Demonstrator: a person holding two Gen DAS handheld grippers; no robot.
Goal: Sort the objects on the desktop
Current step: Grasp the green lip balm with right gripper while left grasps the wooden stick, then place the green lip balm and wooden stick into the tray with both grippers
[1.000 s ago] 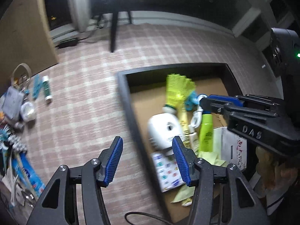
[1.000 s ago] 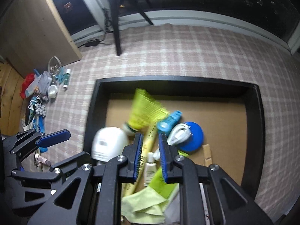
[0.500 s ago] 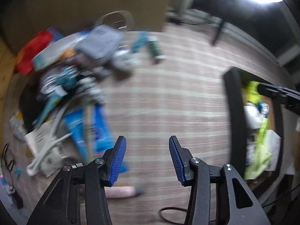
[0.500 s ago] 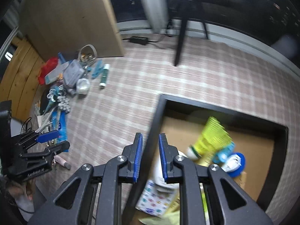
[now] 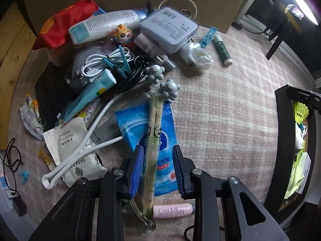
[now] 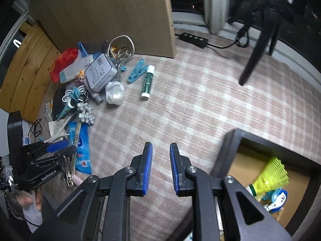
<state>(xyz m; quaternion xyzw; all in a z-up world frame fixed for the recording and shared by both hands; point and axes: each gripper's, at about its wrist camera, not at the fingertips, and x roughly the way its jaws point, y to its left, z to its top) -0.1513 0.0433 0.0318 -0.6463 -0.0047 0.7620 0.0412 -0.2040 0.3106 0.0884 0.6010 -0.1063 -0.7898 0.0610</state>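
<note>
With the left gripper (image 5: 156,170) jaws just narrowed around, apparently not yet pressing, the pen pack (image 5: 153,140) atop the blue pouch (image 5: 148,132), centre and close squarely; right gripper (image 6: 161,167) jaws stay nearly closed, empty.

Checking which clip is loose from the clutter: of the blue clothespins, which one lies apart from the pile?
The blue clothespin beside the green tube, on bare checked cloth. The other clothespins sit on the white cable in the pile.
</note>
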